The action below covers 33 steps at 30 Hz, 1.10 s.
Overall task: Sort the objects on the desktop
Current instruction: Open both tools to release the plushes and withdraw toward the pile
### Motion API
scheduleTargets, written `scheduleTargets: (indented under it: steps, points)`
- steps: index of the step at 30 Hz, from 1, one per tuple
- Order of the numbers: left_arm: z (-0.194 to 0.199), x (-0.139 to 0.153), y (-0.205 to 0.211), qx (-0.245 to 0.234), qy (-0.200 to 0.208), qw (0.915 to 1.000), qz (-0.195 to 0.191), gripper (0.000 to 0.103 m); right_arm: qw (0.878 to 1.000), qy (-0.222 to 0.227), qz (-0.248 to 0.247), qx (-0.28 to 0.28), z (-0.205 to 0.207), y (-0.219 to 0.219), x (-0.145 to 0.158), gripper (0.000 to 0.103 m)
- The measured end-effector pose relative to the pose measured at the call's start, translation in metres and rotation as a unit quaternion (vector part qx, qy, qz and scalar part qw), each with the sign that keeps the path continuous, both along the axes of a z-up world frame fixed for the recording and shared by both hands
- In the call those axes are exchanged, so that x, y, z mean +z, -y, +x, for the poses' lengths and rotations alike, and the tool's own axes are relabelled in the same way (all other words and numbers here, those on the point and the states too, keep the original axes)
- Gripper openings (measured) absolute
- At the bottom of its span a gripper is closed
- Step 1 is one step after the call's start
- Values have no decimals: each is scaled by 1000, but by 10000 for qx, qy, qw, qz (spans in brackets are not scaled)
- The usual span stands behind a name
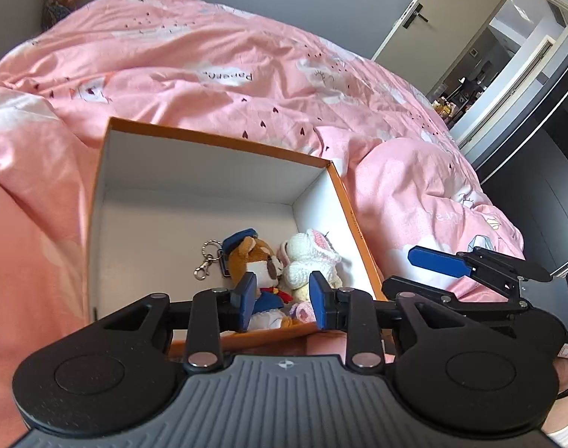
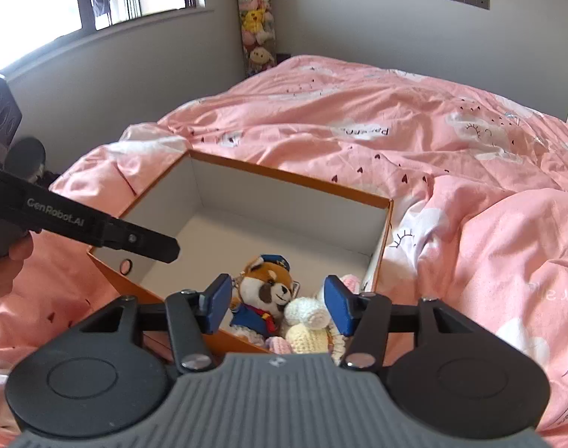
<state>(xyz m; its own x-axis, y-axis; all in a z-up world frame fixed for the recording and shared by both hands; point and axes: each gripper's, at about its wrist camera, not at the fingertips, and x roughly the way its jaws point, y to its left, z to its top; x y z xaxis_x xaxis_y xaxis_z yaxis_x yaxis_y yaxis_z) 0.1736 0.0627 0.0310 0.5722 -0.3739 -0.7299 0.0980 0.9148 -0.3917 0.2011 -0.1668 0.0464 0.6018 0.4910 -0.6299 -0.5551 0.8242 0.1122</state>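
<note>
An orange box (image 1: 216, 142) with a white inside lies on the pink duvet. At its near end lie a red panda plush (image 1: 257, 257) in a blue cap and uniform, its metal key clasp (image 1: 207, 261), and a white crochet bunny (image 1: 310, 257). My left gripper (image 1: 282, 300) hovers over the box's near rim, open, with nothing between its pads. To its right shows one blue finger (image 1: 438, 261) of the right gripper. In the right wrist view my right gripper (image 2: 277, 304) stands open and empty above the panda (image 2: 269, 287) and bunny (image 2: 306, 313) in the box (image 2: 284, 175).
The rumpled pink duvet (image 2: 452, 149) surrounds the box on all sides. The left gripper's black side arm (image 2: 97, 224) and a hand (image 2: 3, 272) reach over the box's left wall. A hanging stack of plush toys (image 2: 257, 26) fills the far corner. A door (image 1: 414, 18) stands open at the right.
</note>
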Motion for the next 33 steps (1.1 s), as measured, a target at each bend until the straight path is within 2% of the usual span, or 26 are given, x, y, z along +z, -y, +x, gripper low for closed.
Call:
scheduleTargets:
  steps: [2,4,9,11,16,20,23,26,29,33]
  points:
    - [-16,11,-4,206,110,9993,293,43,9995,95,265,-137,-12,3,2,65]
    - [-34,14,-10,403,137,9973,597,57,9989,125,400,-215,-23,4,1,67]
    - [-70,-4,-14,600,47,9853,1598,58,9968,105,719,-347,-45,6,-12,71]
    - [-78,-17,-10,531,-26,9817,1827,59,9969,-48,711,-322,-52,4,-19,71]
    - [-107,-50,-2,223,-164,9769,2120,59,9954,-857,414,112,-80,-9,-39,61]
    - [-124,-63,2,142,-271,9730,2289,59,9909,-1288,-70,383,-105,-25,-63,53]
    - [-130,-71,5,161,-346,9732,2266,60,9864,-1496,-609,297,-113,-35,-84,52]
    - [-131,-80,11,158,-466,9724,2281,60,9797,-1767,-931,189,-113,-40,-106,52]
    - [-132,-87,16,79,-485,9708,2346,60,9746,-1969,-1062,75,-108,-41,-122,48]
    - [-132,-90,13,206,-534,9729,2238,60,9723,-2063,-1090,-88,-95,-43,-136,44]
